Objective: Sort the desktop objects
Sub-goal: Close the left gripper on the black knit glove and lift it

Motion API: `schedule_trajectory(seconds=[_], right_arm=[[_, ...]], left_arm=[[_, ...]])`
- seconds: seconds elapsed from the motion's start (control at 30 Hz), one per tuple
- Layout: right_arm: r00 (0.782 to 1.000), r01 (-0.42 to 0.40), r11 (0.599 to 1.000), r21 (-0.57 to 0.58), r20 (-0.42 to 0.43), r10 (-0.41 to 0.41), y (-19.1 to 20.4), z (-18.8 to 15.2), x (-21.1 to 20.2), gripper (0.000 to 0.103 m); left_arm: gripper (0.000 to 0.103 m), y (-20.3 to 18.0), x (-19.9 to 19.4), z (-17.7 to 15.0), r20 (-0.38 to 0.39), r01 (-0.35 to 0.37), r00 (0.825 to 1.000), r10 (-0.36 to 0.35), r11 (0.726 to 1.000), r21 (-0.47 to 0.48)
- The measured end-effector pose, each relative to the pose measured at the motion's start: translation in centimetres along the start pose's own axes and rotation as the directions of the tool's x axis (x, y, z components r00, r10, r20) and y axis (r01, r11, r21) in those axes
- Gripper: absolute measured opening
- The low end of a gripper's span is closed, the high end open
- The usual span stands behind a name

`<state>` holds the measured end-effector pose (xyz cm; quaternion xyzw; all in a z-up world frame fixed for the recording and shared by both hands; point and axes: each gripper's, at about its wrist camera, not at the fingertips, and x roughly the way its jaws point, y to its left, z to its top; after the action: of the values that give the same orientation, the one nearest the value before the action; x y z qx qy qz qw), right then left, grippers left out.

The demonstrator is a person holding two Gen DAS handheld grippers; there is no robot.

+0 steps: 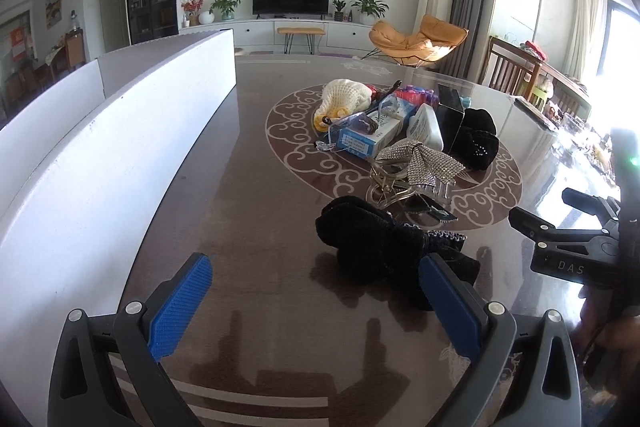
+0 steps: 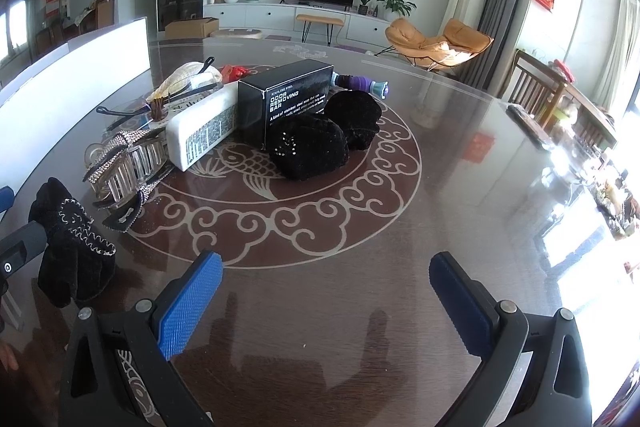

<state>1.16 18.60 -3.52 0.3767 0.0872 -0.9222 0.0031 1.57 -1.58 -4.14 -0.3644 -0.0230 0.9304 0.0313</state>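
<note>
The dark brown wooden counter [image 2: 400,227] is glossy; the black velvet bow [image 1: 380,247] matt; ribbed blue claw pads [image 1: 180,307] rough plastic.

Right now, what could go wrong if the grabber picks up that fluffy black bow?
The left gripper is open, and the black velvet bow sits off to its right finger, so it might only pinch an edge and drop it. The clear hair claw lies right beside the bow and may get dragged. The glossy table looks slippery.

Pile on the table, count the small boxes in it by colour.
Black box: 1
White box: 1
Blue box: 1
Total: 3
</note>
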Motion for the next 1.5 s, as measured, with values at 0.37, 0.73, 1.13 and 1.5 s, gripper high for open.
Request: schedule_trajectory(seconds=[0.37, 0.73, 1.13, 1.5], right_arm=[[0.992, -0.123, 0.992, -0.006, -0.001, 0.123, 1.2, 0.6, -0.8, 0.103], [0.966, -0.242, 0.955, -0.169, -0.138, 0.22, 8.6, 1.8, 0.5, 0.101], [0.97, -0.231, 0.967, -0.107, -0.097, 0.221, 3.4, 0.0, -2.3, 0.101], [0.894, -0.442, 0.897, 0.016, -0.07, 0.442, 1.4, 4.1, -2.5, 0.103]], left_arm=[[0.103, 3.4, -2.2, -3.4, -0.083, -0.01, 0.996, 0.008, 1.0, -0.026], [0.103, 2.5, -3.3, -3.3, -0.087, 0.016, 0.996, -0.019, 0.999, -0.03], [0.103, -1.1, 2.6, 2.0, -0.188, 0.027, 0.981, -0.043, 0.996, -0.088], [0.103, -1.5, 5.7, 1.4, -0.239, -0.106, 0.966, 0.101, 0.994, -0.006]])
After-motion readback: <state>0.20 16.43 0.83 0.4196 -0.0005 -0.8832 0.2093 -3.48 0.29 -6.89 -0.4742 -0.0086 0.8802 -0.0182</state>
